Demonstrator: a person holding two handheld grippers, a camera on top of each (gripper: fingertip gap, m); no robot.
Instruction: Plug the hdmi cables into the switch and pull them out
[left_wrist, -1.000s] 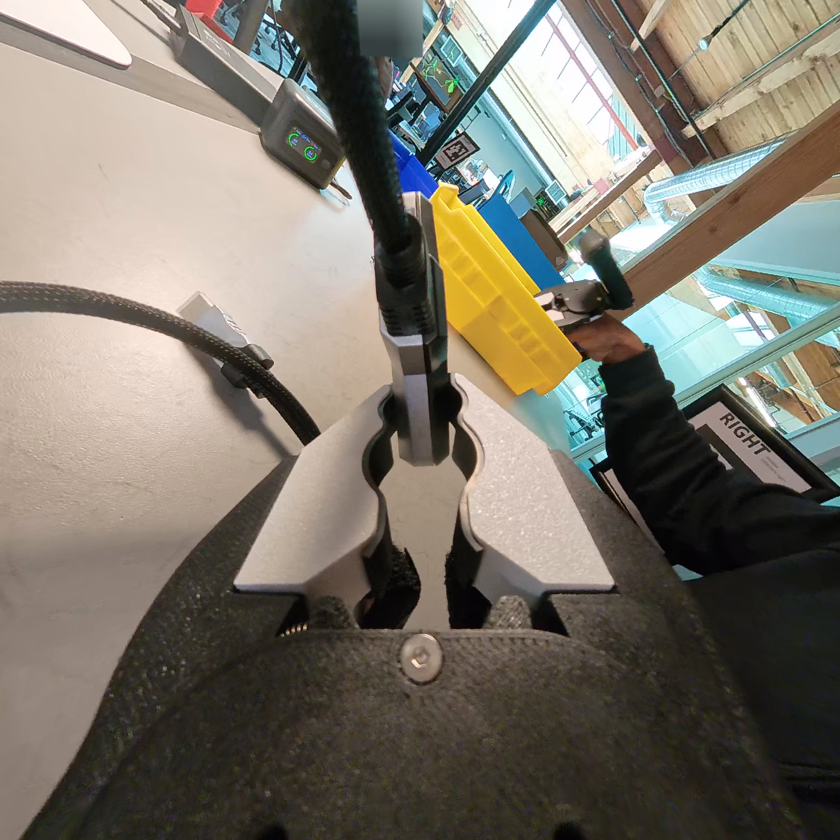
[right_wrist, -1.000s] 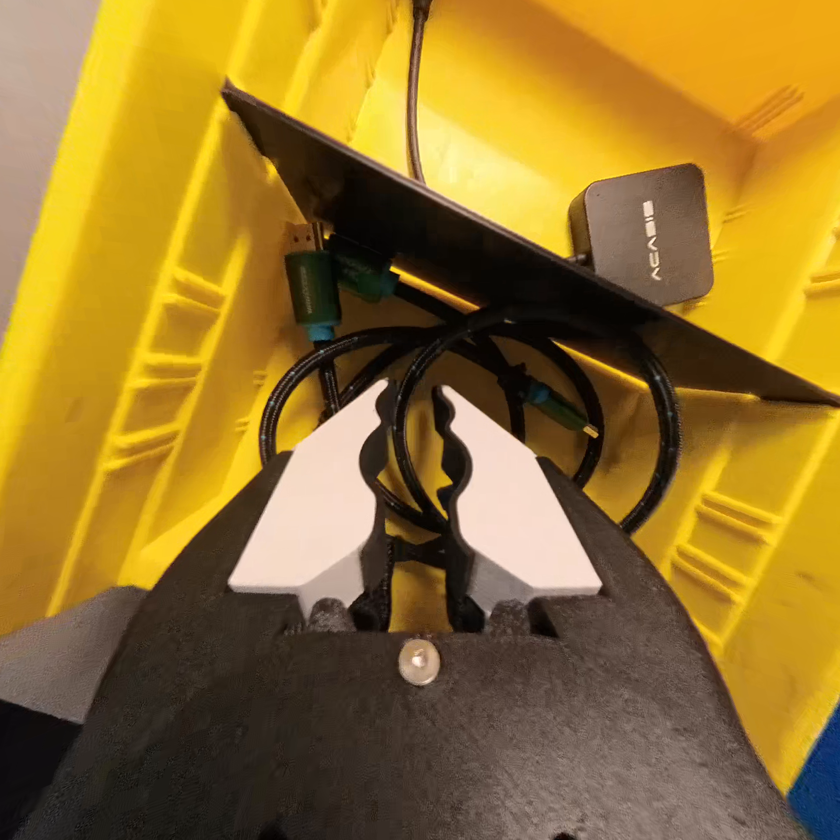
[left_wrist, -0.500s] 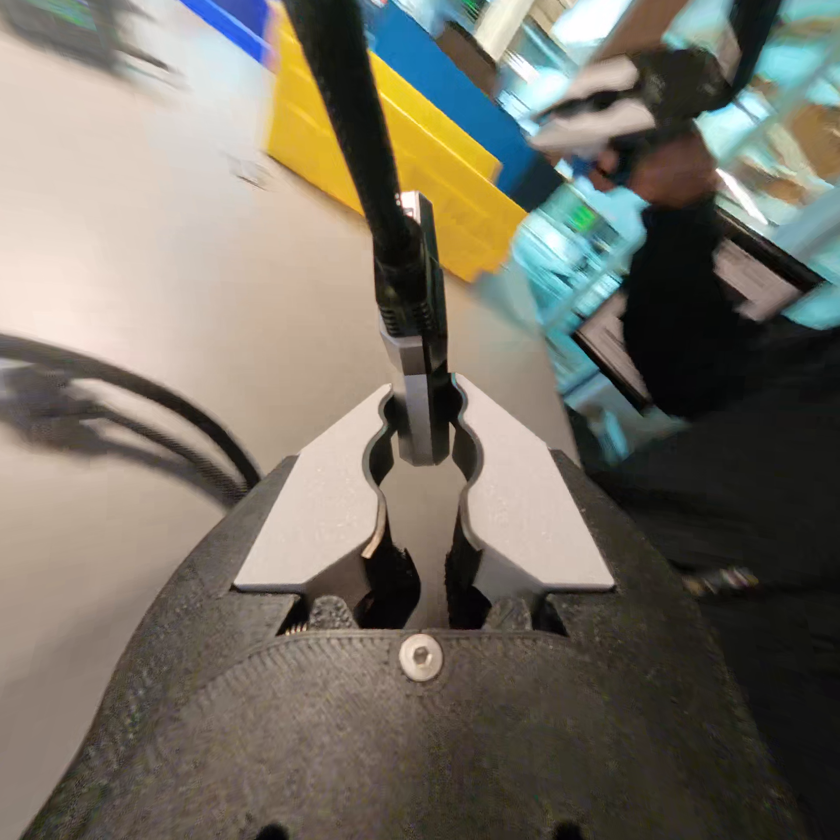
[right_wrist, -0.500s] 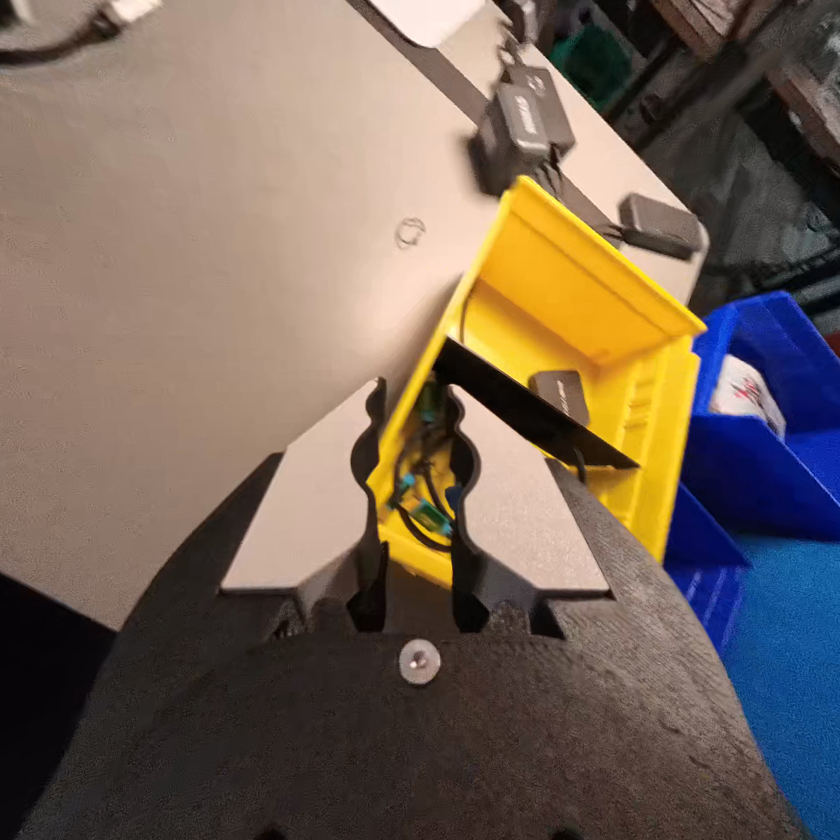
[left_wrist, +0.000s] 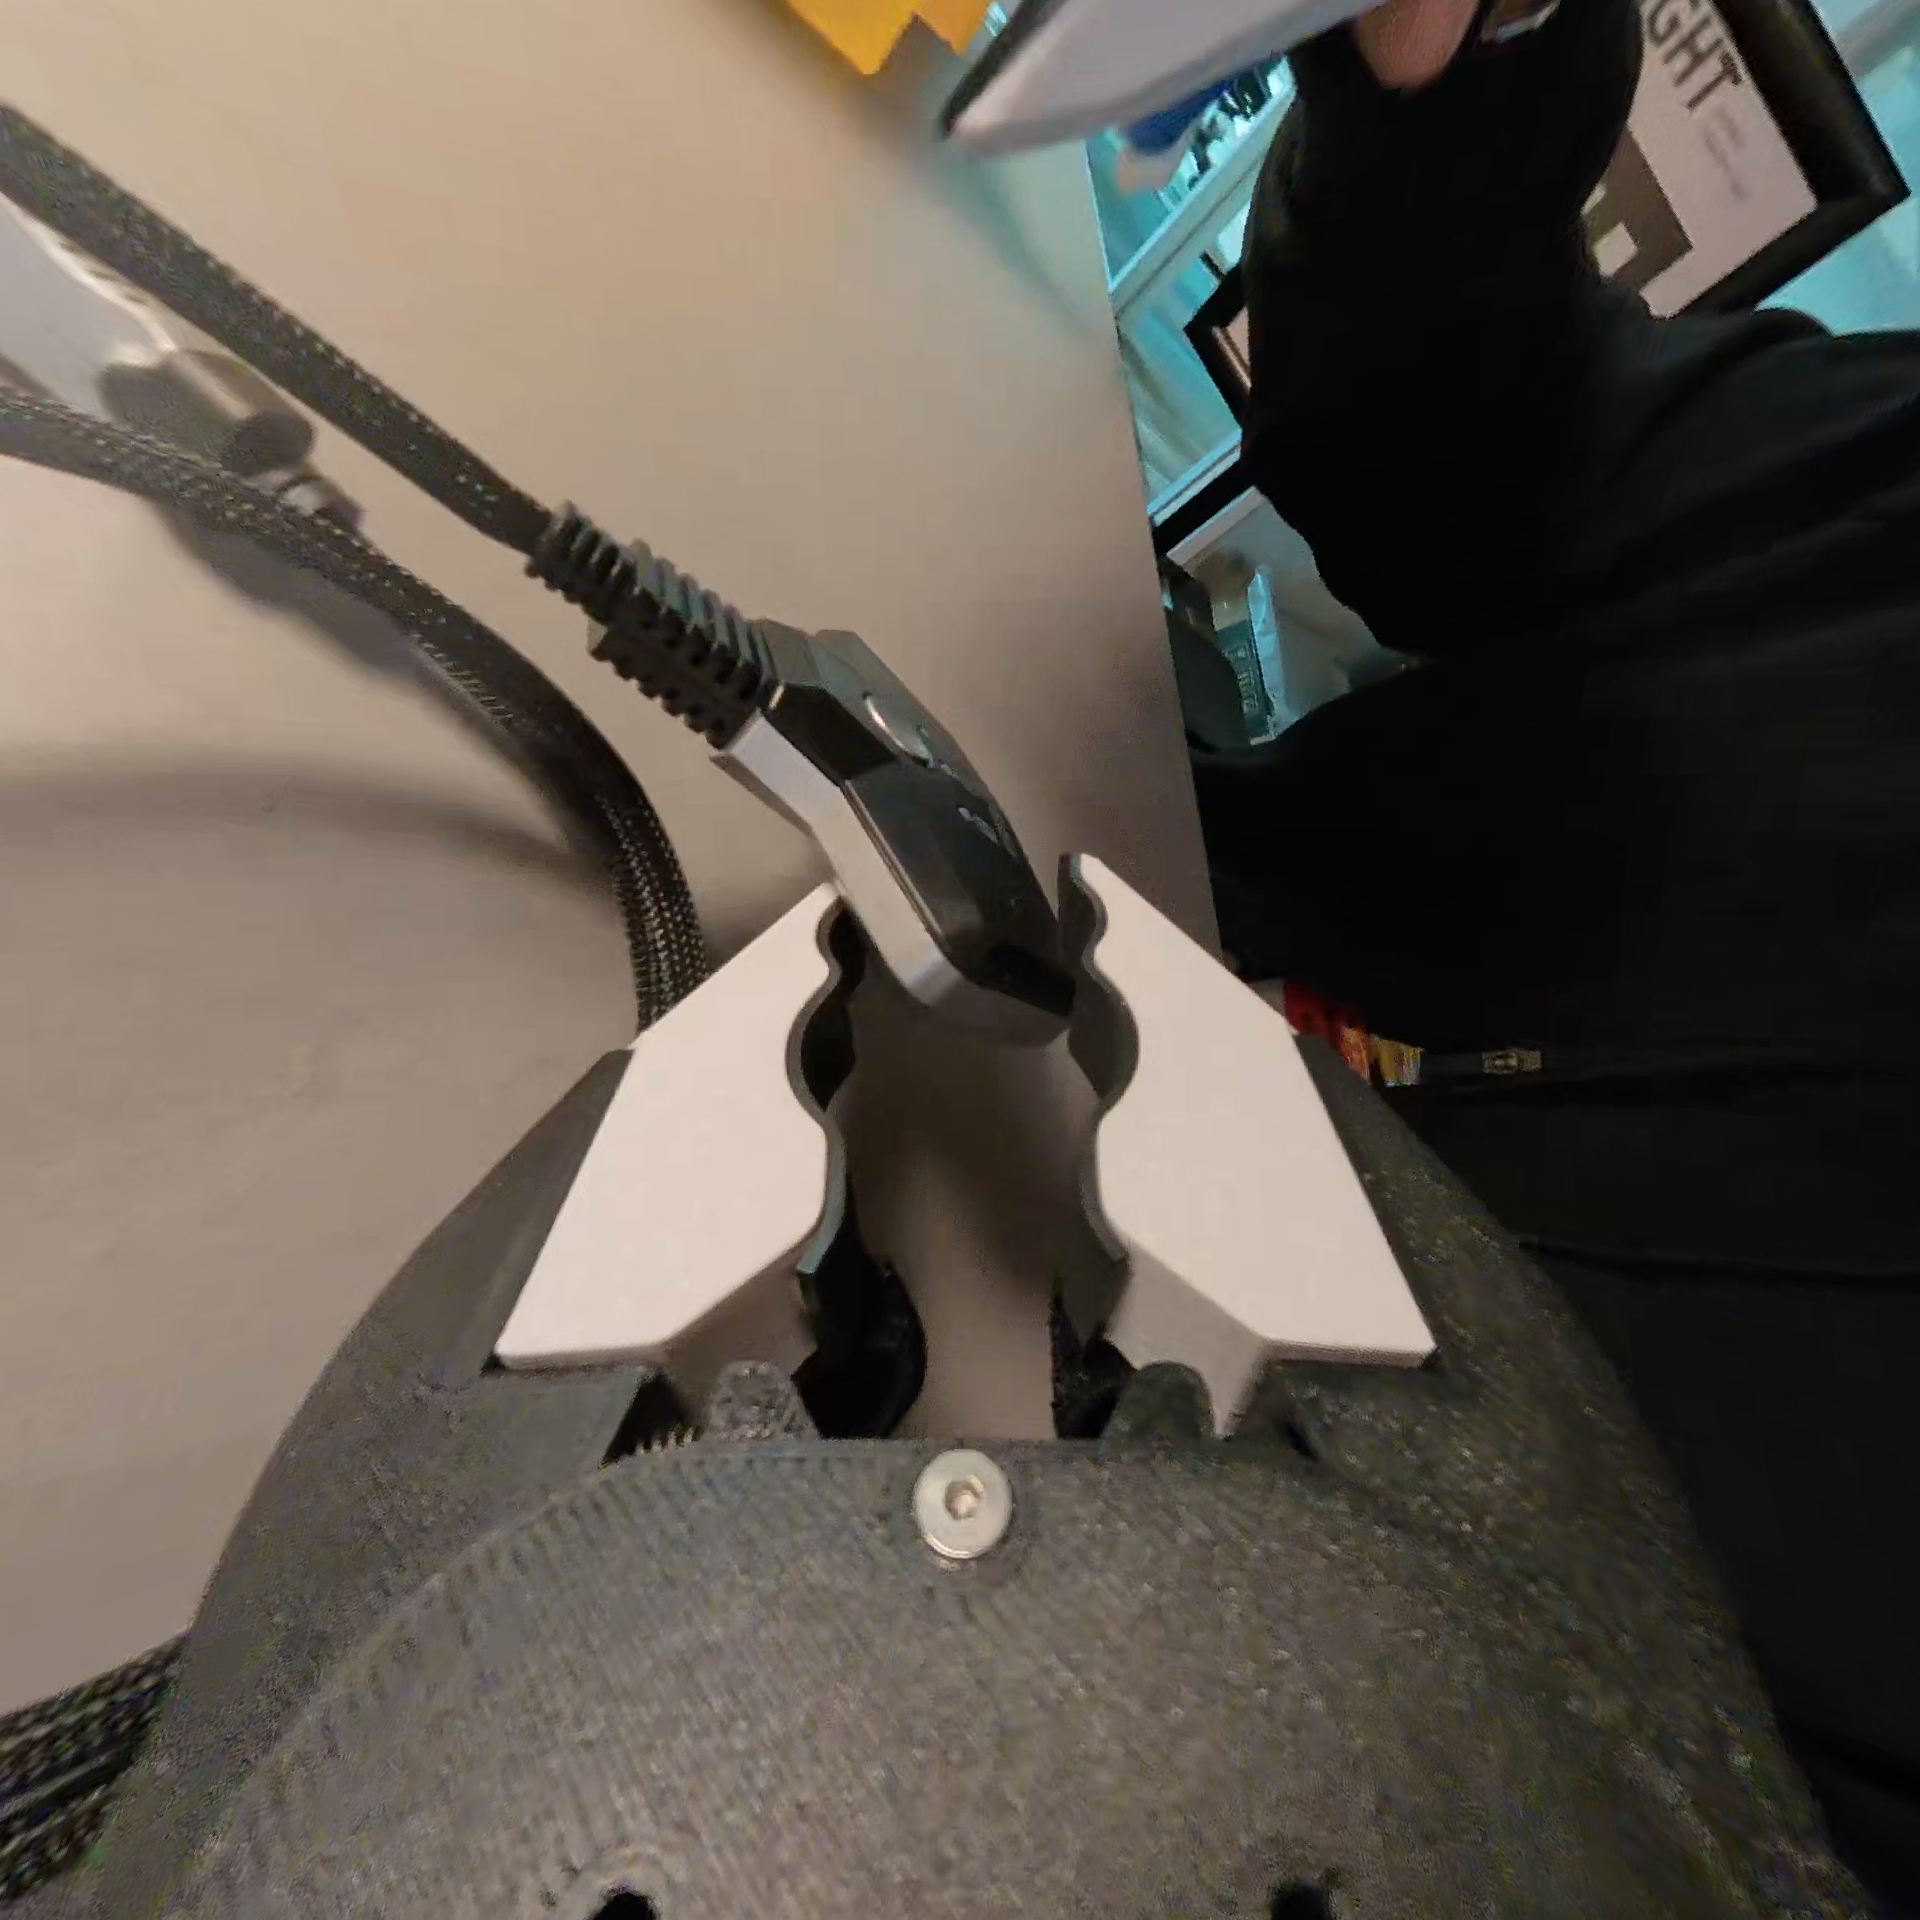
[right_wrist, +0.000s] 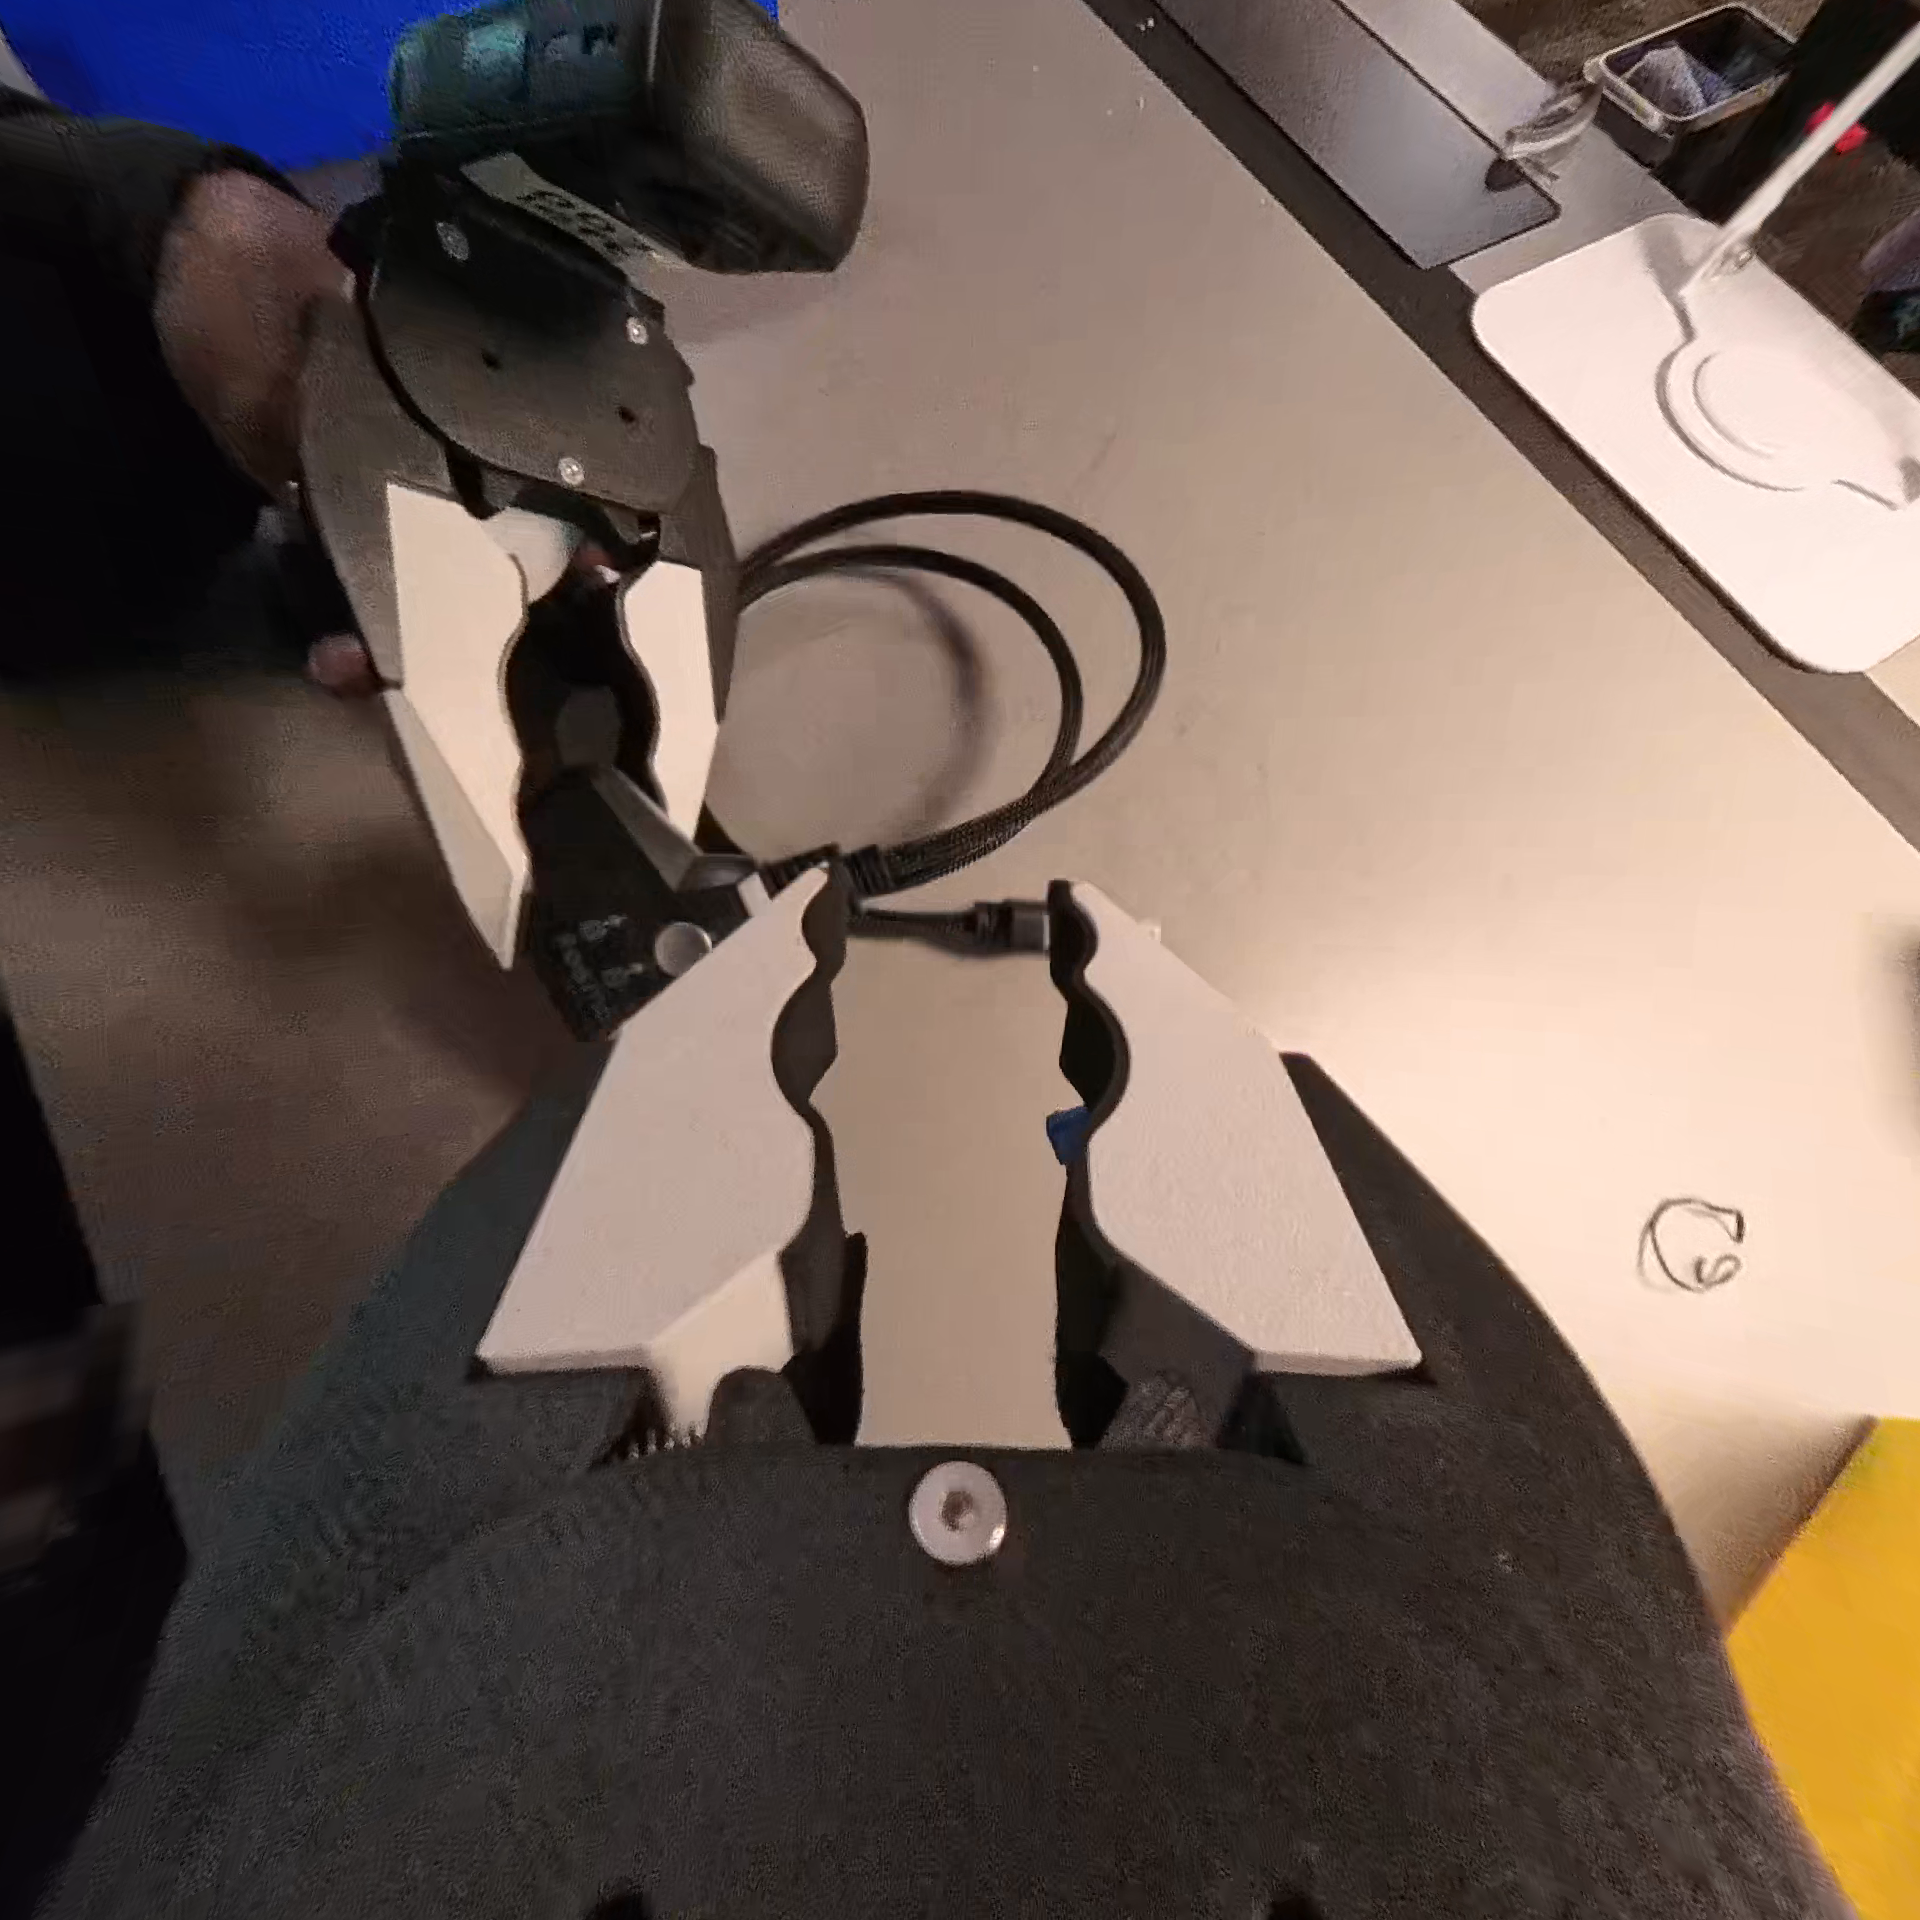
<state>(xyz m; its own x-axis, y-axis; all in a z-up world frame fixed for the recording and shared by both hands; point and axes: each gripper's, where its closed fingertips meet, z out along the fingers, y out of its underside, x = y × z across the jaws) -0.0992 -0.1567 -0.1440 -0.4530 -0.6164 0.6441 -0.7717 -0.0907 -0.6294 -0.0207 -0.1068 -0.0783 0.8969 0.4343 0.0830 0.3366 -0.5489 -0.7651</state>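
- My left gripper (left_wrist: 951, 883) is pinching the switch (left_wrist: 904, 821), a small flat black and silver box. It sits at a slant between the two tips, so I think the hold is a bit loose.
- A thick black cable (left_wrist: 312, 364) comes out of the far end of the switch. It makes a big loop on the table (left_wrist: 727, 312).
- The plug (right_wrist: 1003, 920) at the other end of that cable lies on the table, just past the tips of my right gripper (right_wrist: 943, 883).
- My right gripper has its jaws spread wide. It holds nothing and hangs over the table, close to the switch.
- A corner of a yellow bin (right_wrist: 1829, 1662) shows at the table edge near my right gripper. I cannot see what is in it.
- A white flat stand (right_wrist: 1662, 416) sits far off on the table.
- I think the job has only just begun. The switch is picked up, and that is all.
- Besides that one cable, I see nothing plugged into the switch, but its holes are hard to see.
- What is left, I think: grab a plug with the right gripper, push it into the switch, then pull it back out.
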